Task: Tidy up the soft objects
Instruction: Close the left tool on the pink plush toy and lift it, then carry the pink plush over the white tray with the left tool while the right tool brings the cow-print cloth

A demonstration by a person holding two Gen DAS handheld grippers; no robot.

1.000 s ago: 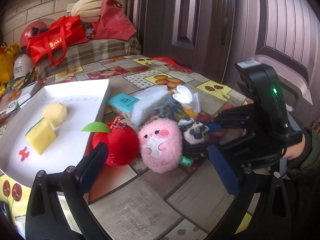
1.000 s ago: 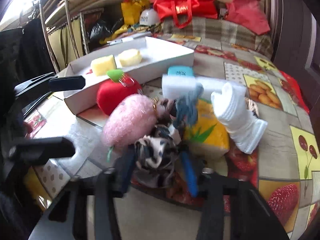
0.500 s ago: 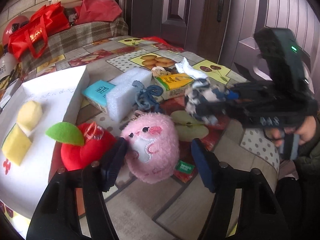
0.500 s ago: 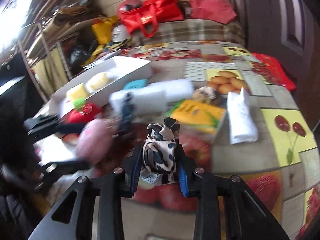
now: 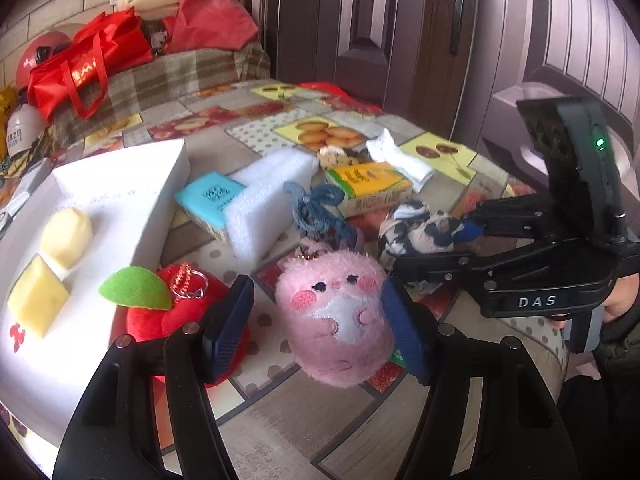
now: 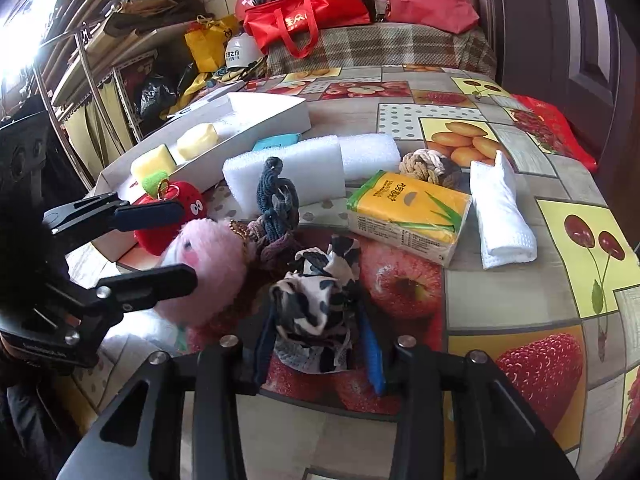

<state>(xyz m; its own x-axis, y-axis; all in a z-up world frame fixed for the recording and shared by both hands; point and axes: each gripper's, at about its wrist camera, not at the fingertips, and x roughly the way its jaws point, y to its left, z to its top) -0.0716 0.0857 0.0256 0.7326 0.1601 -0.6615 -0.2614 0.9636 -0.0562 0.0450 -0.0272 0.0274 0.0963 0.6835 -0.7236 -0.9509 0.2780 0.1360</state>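
In the white tray (image 5: 120, 216) at the left of the bench (image 6: 500, 312) we count two pale yellow sponge pieces: a squared one (image 5: 38, 300) nearer us and a rounded one (image 5: 66, 232) behind it.

Just right of the tray, against its wall, we list a red apple plush (image 5: 168, 312) with a green felt leaf and a key ring. Further right of the tray: a pink plush animal (image 5: 332, 316), standing between the pads of the left tongs (image 5: 320, 320); their jaws have just been closing, the right-side pad touches the fur, and a gap shows at the other pad, so we record them as apart. Further right again, the right tongs (image 6: 316, 340) are clamped on a black-and-white patterned cloth (image 6: 316, 300); their jaws have just eased a little wider.

Behind these, away from the tray's near corner, we note a white foam block (image 5: 268, 200), a teal-topped box (image 5: 208, 200), a blue-grey scrunchie (image 6: 276, 204), a yellow tissue pack (image 6: 408, 216), a rope knot ball (image 6: 428, 164) and a folded white towel (image 6: 500, 216).

The bench carries a fruit-print cloth. Beyond the tray we list a plaid-covered seat with red bags (image 6: 304, 12), a dark panelled door (image 5: 360, 24), and metal shelving (image 6: 92, 64) to the far left.
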